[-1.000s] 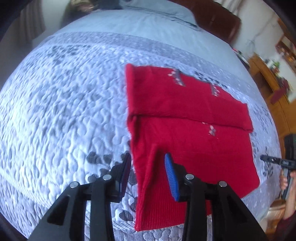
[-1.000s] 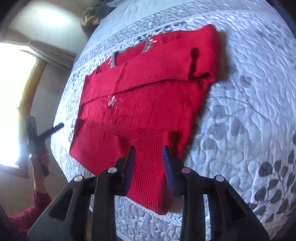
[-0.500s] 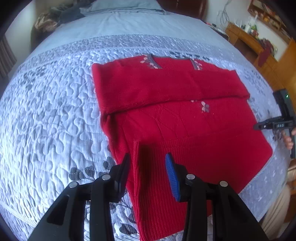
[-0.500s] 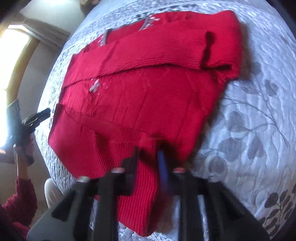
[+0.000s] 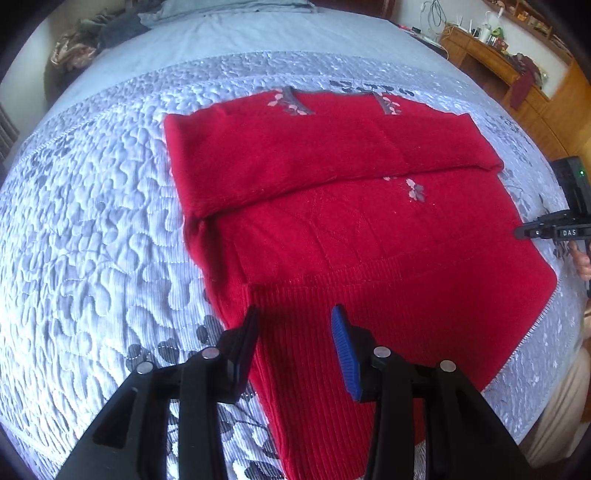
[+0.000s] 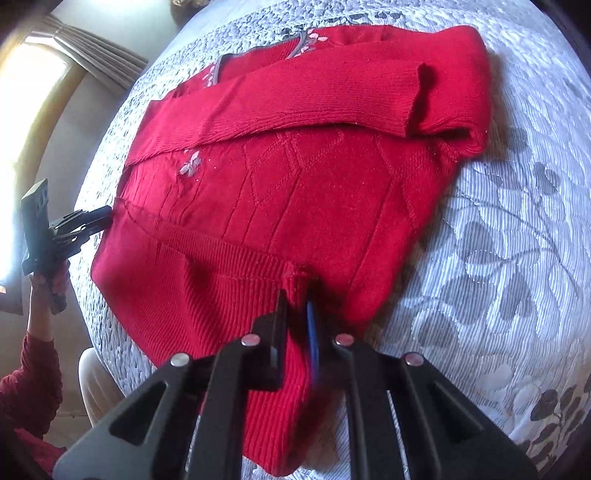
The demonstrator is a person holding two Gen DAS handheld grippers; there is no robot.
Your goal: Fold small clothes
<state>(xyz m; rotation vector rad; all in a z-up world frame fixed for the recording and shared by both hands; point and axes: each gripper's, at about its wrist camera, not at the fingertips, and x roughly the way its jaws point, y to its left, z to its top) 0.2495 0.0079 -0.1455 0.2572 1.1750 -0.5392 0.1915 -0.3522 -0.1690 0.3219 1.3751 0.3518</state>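
A red knit sweater (image 5: 369, 240) lies flat on the bed, one sleeve folded across its chest (image 6: 295, 184). My left gripper (image 5: 293, 325) hovers open over the ribbed hem near the sweater's left corner; the fabric lies under the gap and neither pad presses it. In the right wrist view it shows at the far left (image 6: 88, 219). My right gripper (image 6: 295, 299) pinches a raised ridge of the hem near the other corner. Its jaws are opening a little, with the cloth still gripped between them. The left wrist view shows it at the right edge (image 5: 543, 230).
A grey-and-white quilted bedspread (image 5: 92, 221) with a leaf pattern covers the bed. A pillow (image 5: 221, 9) and a heap of clothes (image 5: 77, 48) lie at the head. A wooden dresser (image 5: 491, 62) stands at the right, a bright window (image 6: 33, 92) on the other side.
My right gripper has sunk onto the hem and closed on a fold of it. My left gripper has rolled and dropped closer to the hem, still open.
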